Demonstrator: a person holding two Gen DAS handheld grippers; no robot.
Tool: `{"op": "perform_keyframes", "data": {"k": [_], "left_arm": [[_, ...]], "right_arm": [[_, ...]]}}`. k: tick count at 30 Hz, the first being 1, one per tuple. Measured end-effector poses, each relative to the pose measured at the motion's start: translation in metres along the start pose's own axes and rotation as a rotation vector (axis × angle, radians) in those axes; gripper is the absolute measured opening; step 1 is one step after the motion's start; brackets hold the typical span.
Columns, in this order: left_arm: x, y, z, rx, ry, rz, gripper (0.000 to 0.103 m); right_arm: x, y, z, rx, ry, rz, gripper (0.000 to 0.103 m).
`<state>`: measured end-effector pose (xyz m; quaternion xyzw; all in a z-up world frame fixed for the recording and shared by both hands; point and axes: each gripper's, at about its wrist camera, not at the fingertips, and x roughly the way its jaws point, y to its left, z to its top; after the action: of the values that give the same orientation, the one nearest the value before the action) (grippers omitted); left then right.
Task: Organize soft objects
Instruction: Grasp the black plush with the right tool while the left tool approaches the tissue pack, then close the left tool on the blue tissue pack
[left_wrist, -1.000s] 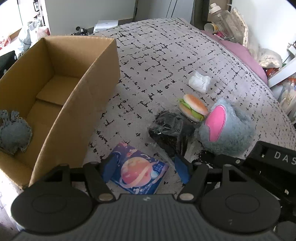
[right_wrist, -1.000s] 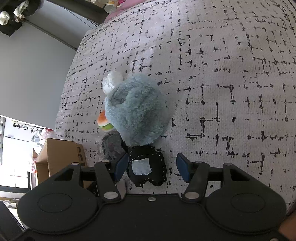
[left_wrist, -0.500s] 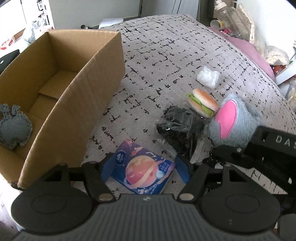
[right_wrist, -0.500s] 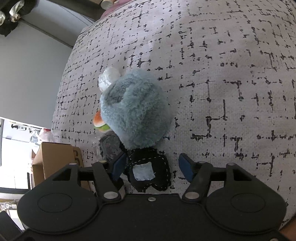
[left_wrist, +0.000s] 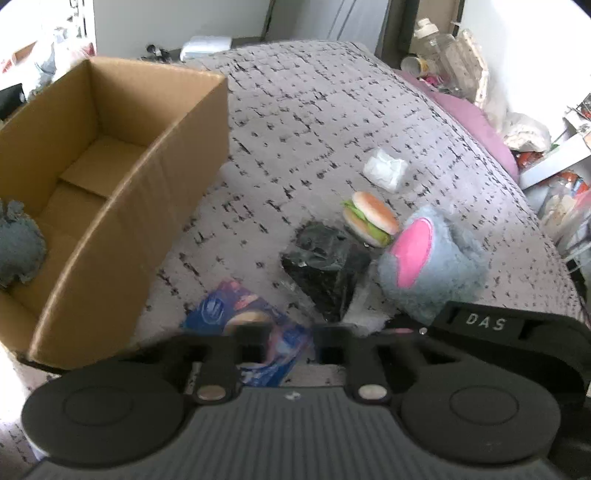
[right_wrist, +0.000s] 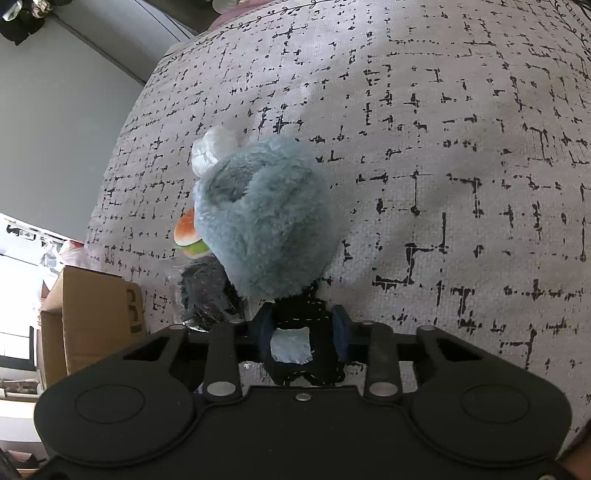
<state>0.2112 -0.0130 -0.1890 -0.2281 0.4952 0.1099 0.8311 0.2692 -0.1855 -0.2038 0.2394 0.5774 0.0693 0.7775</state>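
**Two tools grab soft things on the bed**

The blue tissue pack (left_wrist: 255, 325) with a planet picture lies on the bed (left_wrist: 314, 122), just beside the cardboard box (left_wrist: 122, 206). The left tool (left_wrist: 290, 345) has just snapped together on it, and its black fingers pinch the near part of the pack. This picture is blurry there, so the pinch is hard to see well.

The black felt toy (right_wrist: 303, 339) with a pale blue patch lies at the foot of the fluffy blue-grey plush (right_wrist: 262, 221). The right tool (right_wrist: 303, 332) has just closed on it, and its blue pads squeeze the black toy from both sides. The toy's lower edge hides behind the tool's body.

The plush touches the black toy and stands right in front of it. In the left view it shows a pink patch. A toy hamburger (left_wrist: 369, 218) leans against the plush. A crinkly black bag (left_wrist: 325, 258) lies between the tissue pack and the plush, close to both tools. A white crumpled tissue (left_wrist: 384, 170) lies farther back on the bed, apart from the rest.

Inside the box, at the left edge, sits a grey felt toy (left_wrist: 18, 247), partly cut off. The right tool's black body shows at the lower right of the left view.
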Motion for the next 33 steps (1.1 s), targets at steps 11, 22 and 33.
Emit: {"op": "perform_keyframes", "data": {"k": [11, 22, 33], "left_arm": [[-0.015, 0.007, 0.003, 0.003, 0.02, -0.015, 0.003], [-0.018, 0.014, -0.004, -0.105, 0.045, 0.001, 0.069], [0.006, 0.011, 0.0, -0.237, 0.052, 0.105, 0.076]], "right_arm": [[-0.025, -0.011, -0.006, 0.044, -0.071, 0.022, 0.023], [-0.052, -0.018, -0.007, 0.073, -0.107, 0.076, 0.024], [-0.047, -0.02, -0.004, 0.087, -0.099, 0.08, 0.024]]}}
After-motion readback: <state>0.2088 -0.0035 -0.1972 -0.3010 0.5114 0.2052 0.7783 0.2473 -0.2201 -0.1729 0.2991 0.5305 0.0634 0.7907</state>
